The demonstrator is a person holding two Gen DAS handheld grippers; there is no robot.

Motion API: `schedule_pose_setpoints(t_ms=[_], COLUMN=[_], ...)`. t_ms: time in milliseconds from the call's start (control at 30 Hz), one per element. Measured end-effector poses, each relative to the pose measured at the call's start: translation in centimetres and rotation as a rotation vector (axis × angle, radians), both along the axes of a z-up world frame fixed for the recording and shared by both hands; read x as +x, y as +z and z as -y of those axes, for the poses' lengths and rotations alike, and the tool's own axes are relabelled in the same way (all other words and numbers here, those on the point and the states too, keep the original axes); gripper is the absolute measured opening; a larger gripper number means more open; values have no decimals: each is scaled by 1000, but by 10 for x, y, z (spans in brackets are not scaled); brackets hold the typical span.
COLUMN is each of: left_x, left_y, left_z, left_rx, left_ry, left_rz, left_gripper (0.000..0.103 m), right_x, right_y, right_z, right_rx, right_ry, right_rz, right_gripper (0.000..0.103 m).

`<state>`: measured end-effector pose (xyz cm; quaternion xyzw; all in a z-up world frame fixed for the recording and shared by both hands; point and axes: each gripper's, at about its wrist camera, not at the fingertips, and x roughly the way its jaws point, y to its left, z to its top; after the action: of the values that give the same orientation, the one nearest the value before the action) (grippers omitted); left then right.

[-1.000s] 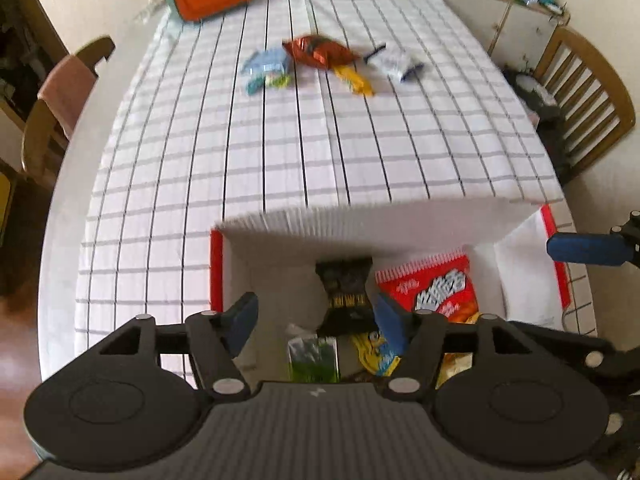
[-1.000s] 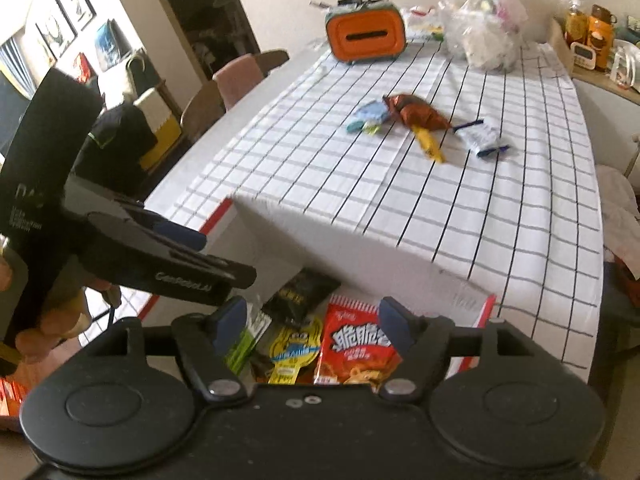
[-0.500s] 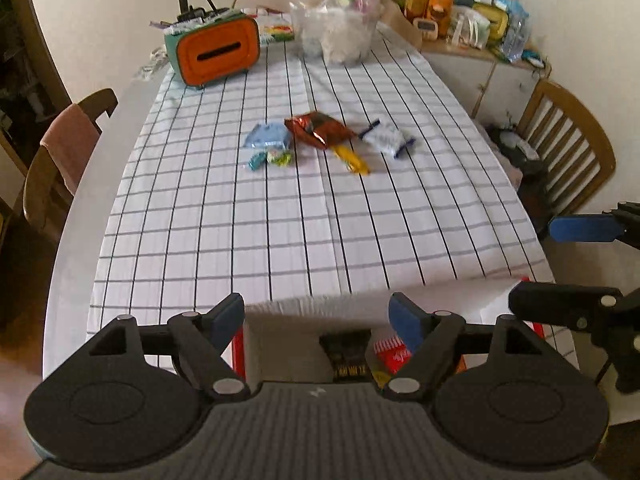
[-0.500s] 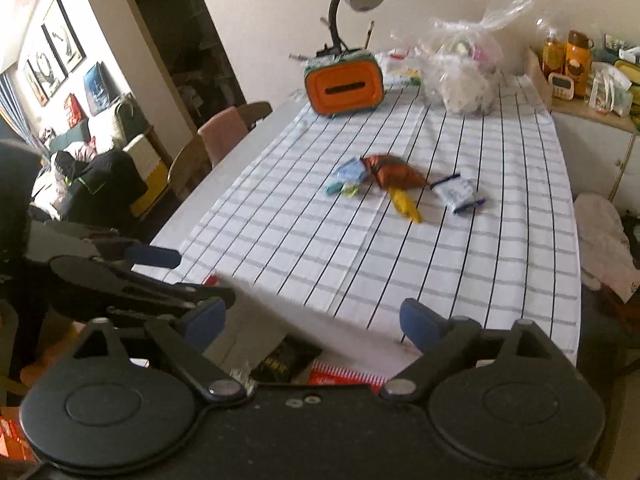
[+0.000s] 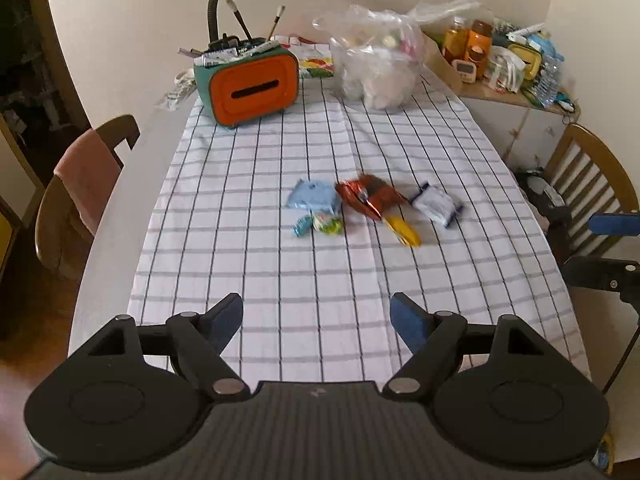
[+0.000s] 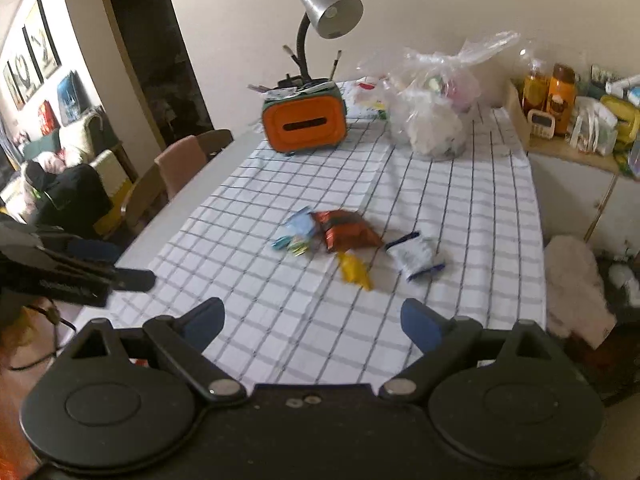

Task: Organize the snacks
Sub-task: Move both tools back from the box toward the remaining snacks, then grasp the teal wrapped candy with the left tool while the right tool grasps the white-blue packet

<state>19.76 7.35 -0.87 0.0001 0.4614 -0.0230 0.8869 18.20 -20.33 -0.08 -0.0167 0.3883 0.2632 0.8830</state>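
Checked cloth (image 5: 256, 240) is spread over the long worktop (image 5: 116, 216), seen from its near end. Nearest the cameras, the left gripper (image 5: 316, 320) is held above the cloth's near edge with its jaws spread wide and nothing between them. The right gripper (image 6: 312, 318) is held likewise, jaws spread and empty.

Mid-worktop, the remaining snacks are clustered: a light blue packet (image 5: 314, 196) with a small green-and-teal sweet packet (image 5: 320, 224) touching its near side, a red-orange foil bag (image 5: 368, 196) just beside them, a yellow wrapper (image 5: 402, 230) lying against the bag's near corner, and a white-and-blue packet (image 5: 436, 204) slightly apart on the right.

At the far end, an orange-fronted teal box (image 5: 248, 86) is stood beside a tied clear plastic bag (image 5: 376, 64); a grey desk lamp (image 6: 330, 12) is seen behind the box.
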Motion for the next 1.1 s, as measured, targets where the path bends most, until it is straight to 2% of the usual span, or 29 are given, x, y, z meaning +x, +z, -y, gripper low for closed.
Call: schedule_pose_setpoints(t_ms=[233,600,1000,1100], left_x=[55,122,170,180], left_y=[-28,-96,-153,-164], left_z=[-11,-18,-27,-30], left_rx=[41,73,61,42], left_ry=[-53,-139,-164,-168], left_rz=[5,-26,-76,-97], left_gripper=[81,81,80,76], right_x=[55,134,192,201], right_y=[-22,-93,-150,-159], right_z=[-12,-28,-29,-27], right_rx=[-107,-228,-296,-285], right_ry=[17,46,61,65], right_rz=[44,29,-41,-52], right_gripper=[95,90,81,80])
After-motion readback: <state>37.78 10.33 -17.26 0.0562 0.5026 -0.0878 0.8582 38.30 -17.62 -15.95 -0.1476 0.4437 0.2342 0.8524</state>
